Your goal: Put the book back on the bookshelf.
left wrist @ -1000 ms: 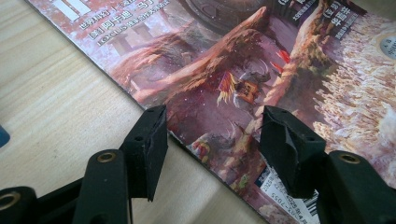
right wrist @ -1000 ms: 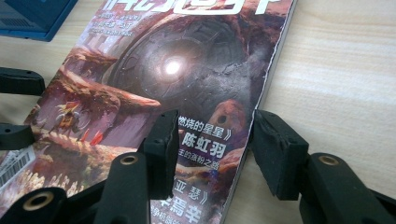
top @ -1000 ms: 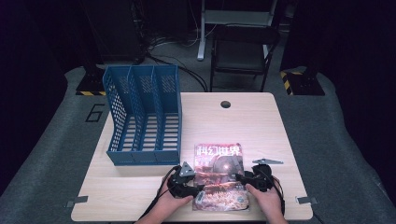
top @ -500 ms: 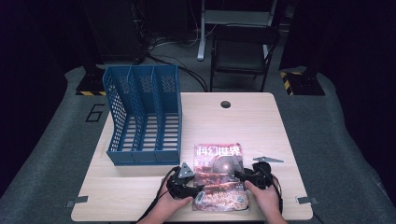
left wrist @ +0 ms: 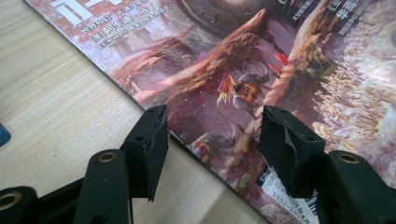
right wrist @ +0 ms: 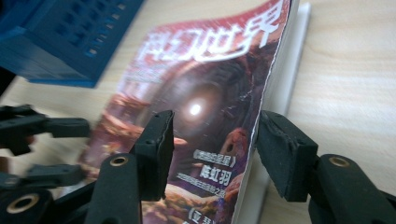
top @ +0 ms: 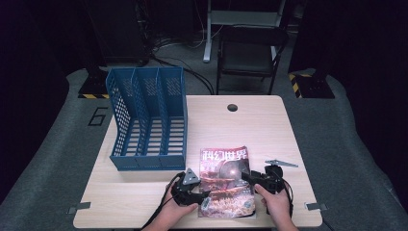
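A magazine (top: 225, 180) with a reddish cover and white Chinese title lies flat near the table's front edge. My left gripper (top: 202, 192) is at its left edge. In the left gripper view, the gripper (left wrist: 215, 123) is open, one jaw over bare wood and the other over the cover (left wrist: 261, 60). My right gripper (top: 250, 177) is at the right edge. Its jaws (right wrist: 215, 126) have just been opening and stand open astride the magazine's (right wrist: 196, 79) page edge, with no pad pressing on it.
A blue three-slot file rack (top: 149, 120) lies open side up on the table's left half, close behind the magazine (right wrist: 65, 37). The wooden table (top: 260, 125) has a cable hole (top: 232, 107) at its far edge. A dark chair (top: 252, 53) stands beyond it.
My right hand has shifted slightly at the magazine's right edge. The left hand, the magazine and the rack have kept still.
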Demonstrator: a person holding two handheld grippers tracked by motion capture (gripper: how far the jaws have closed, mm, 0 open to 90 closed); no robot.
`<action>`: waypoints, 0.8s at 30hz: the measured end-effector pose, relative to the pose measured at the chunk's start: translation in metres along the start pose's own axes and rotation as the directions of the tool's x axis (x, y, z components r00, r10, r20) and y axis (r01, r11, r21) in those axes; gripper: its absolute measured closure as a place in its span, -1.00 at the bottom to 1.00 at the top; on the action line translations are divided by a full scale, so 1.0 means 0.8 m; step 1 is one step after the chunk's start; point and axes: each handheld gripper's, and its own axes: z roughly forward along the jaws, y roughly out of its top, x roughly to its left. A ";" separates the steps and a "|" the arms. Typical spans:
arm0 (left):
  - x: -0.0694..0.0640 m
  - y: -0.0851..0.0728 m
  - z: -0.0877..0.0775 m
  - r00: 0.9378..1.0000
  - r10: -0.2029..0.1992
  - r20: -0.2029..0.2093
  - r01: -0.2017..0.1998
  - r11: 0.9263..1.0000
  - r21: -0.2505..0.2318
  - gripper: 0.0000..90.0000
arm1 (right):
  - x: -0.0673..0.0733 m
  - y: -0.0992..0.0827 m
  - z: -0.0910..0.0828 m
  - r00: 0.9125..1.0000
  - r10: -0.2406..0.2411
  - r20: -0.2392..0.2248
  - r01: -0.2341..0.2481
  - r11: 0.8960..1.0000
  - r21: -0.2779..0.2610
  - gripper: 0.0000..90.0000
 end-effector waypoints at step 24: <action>0.000 -0.002 0.000 1.000 0.003 0.000 -0.003 1.000 -0.012 -0.06 | 0.007 -0.007 0.015 0.994 0.017 -0.109 -0.008 0.996 0.087 0.04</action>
